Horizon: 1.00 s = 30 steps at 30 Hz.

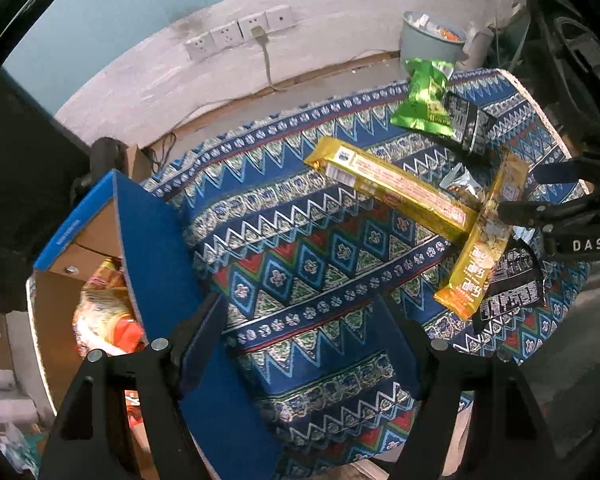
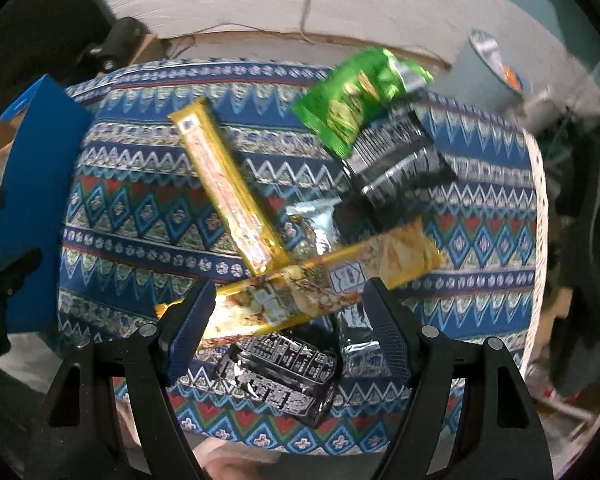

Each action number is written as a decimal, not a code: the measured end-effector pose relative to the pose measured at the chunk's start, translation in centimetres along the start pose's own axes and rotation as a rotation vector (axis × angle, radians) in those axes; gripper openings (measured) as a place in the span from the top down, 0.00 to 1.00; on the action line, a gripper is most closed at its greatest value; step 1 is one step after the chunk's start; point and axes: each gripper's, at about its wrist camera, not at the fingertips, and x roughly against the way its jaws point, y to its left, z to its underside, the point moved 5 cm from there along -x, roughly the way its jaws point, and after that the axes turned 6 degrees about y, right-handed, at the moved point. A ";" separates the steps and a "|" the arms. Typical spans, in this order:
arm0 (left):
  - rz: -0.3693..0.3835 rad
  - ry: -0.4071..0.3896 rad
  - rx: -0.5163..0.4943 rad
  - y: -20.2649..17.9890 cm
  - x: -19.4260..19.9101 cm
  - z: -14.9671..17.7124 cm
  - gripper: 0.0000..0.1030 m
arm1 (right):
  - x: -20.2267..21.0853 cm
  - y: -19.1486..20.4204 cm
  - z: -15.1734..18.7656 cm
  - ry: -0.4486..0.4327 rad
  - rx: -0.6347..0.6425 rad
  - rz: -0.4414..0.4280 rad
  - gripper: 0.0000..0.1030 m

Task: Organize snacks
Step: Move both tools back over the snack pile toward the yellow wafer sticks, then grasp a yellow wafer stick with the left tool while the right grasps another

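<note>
Patterned blue cloth (image 1: 300, 264) covered the table, and on its right half lay the snacks: two long gold packets (image 2: 300, 300) crossed, black packets (image 2: 400, 160) and a green bag (image 2: 352, 108) farther back. Over the nearer gold packet hung the right gripper (image 2: 288, 324), jaws apart, gripping nothing. Left gripper (image 1: 300, 340) stood open above bare cloth. At the left sat an open blue carton (image 1: 140, 240) with packets inside.

Even, moderately dim indoor light. Glare on gold snack wrappers (image 2: 308, 296). Right wrist view motion-blurred; left wrist view sharper. Strong fisheye curvature, black vignette at corners.
</note>
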 end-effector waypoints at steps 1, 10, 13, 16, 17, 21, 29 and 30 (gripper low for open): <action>0.004 0.008 0.001 -0.1 -0.5 -0.1 0.25 | -0.3 -0.3 0.1 0.008 -0.016 -0.001 0.27; -0.010 0.023 -0.013 -0.5 -2.5 -1.0 0.25 | -3.2 -1.8 0.2 0.078 -0.150 -0.070 0.26; 0.006 0.038 -0.003 -0.3 -3.0 -1.3 0.25 | -4.2 -2.2 0.1 0.095 -0.192 -0.087 0.24; 0.011 0.046 0.001 -0.3 -3.3 -1.6 0.25 | -4.2 -2.2 -0.4 0.076 -0.198 -0.051 0.24; 0.013 0.048 0.002 -0.4 -3.4 -1.6 0.25 | -4.3 -2.1 -0.6 0.074 -0.195 -0.043 0.24; 0.024 0.057 -0.004 -0.7 -3.9 -2.0 0.25 | -4.6 -1.7 -1.2 0.082 -0.182 -0.004 0.24; 0.059 0.087 0.007 -1.2 -4.6 -2.4 0.25 | -5.2 -2.6 -0.5 0.094 -0.257 -0.015 0.24; 0.063 0.088 0.007 -1.3 -4.6 -2.5 0.25 | -5.5 -2.6 -0.6 0.097 -0.262 -0.025 0.24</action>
